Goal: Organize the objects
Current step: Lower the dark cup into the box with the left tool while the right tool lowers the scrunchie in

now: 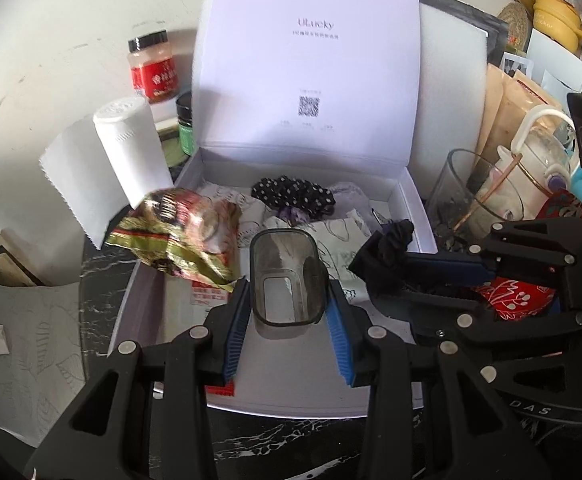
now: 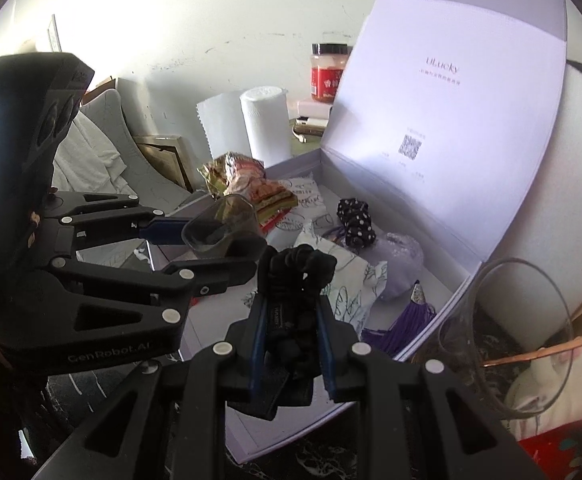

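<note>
A white gift box [image 1: 407, 196] [image 2: 447, 300] lies open with its lid upright. Inside it are a snack packet [image 1: 179, 236] [image 2: 247, 180], a polka-dot scrunchie [image 1: 291, 196] [image 2: 357, 220], patterned sachets [image 2: 347, 280] and a purple tassel [image 2: 403, 320]. My left gripper [image 1: 289, 304] [image 2: 207, 248] is shut on a small smoky clear plastic container [image 1: 287, 280] [image 2: 219, 228], held above the box's near half. My right gripper [image 2: 291, 320] [image 1: 407, 272] is shut on a black scrunchie [image 2: 297, 276] [image 1: 387, 248] with a tag, held over the box's right side.
A paper towel roll [image 1: 131, 148] [image 2: 265, 124], a red-lidded jar [image 1: 153, 64] [image 2: 329, 72] and a green jar [image 1: 185, 124] stand left of the box. A glass vessel [image 1: 471, 200] [image 2: 523, 340] with a thin rod stands to the right, next to bags and a red packet [image 1: 511, 296].
</note>
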The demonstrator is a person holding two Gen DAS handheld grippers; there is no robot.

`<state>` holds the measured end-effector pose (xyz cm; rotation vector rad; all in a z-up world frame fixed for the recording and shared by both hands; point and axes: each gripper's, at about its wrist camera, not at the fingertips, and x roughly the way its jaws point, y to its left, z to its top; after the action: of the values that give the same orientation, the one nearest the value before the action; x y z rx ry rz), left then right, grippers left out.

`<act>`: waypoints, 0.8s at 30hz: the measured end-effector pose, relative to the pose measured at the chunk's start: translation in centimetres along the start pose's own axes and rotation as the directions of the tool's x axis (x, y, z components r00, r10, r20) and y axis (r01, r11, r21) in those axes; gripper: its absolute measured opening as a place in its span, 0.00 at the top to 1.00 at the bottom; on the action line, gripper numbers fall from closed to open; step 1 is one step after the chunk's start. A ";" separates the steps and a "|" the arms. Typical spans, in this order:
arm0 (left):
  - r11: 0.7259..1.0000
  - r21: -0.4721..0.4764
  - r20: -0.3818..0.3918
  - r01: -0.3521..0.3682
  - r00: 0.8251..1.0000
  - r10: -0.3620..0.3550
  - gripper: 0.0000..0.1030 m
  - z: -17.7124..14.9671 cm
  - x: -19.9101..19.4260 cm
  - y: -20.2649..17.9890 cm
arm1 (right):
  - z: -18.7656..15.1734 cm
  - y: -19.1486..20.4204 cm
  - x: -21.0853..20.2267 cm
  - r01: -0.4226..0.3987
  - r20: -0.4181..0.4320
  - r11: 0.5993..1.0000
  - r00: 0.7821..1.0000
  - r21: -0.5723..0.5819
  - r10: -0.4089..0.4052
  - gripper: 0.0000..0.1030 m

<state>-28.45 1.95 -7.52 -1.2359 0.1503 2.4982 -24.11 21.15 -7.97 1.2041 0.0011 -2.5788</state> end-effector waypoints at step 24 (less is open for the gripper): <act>0.999 0.048 -0.126 0.004 0.992 0.002 0.66 -3.0 2.7 -0.1 | -2.0 0.8 2.5 -0.042 -0.120 0.999 0.992 -0.010 0.040 0.78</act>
<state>-27.65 1.99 -11.49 -1.3734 0.2398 2.4015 -23.97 19.99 -11.03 1.3382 0.0179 -2.4640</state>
